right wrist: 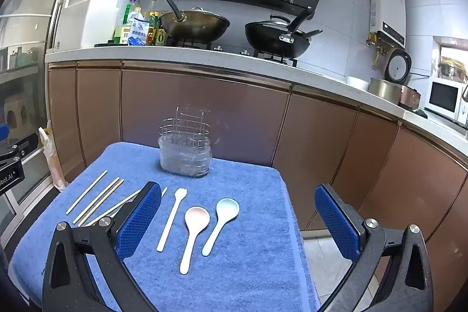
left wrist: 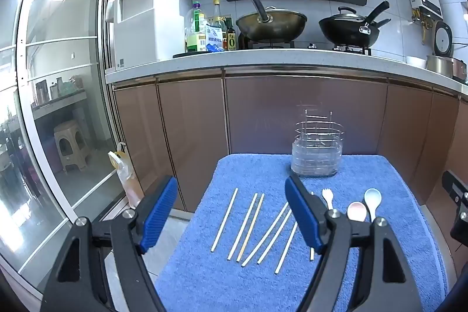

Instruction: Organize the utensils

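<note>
Both claws, left claw [left wrist: 231, 220] and right claw [right wrist: 238, 220], tilted slightly down, spread wide, empty above towel [right wrist: 257, 268]

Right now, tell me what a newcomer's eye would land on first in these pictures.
The bright blue towel covering the small table grabs attention first, with pale chopsticks fanned across its left side and a white fork, a pink spoon and a light blue spoon lined up beside them. At its far edge stands an empty wire utensil holder. Behind, two woks sit on the stove.
</note>
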Available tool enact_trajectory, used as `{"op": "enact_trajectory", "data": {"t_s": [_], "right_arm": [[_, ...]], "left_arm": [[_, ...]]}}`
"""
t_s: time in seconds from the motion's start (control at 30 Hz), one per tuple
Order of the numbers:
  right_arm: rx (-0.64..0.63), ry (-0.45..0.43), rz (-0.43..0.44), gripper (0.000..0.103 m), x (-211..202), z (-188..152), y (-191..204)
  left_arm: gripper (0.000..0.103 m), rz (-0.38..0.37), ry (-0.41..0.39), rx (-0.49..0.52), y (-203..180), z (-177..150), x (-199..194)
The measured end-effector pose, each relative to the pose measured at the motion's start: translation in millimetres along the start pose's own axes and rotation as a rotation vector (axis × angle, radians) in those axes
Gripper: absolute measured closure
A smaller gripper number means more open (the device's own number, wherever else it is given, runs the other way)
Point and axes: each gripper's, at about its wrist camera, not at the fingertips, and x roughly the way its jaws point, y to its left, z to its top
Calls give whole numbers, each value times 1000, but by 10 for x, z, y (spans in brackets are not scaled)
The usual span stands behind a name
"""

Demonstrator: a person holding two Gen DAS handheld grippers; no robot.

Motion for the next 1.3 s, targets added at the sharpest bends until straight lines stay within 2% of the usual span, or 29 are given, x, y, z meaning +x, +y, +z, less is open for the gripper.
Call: {"op": "enact_trajectory", "data": {"t_s": [0.7, 1.3], "right_arm": [[6, 4, 1, 0, 40, -75, 70], [36, -4, 4, 0, 7, -35, -71]], "left_arm": [[28, -8, 12, -7, -21, -41, 25], [28, 7, 17, 13, -43, -48, 37]]}}
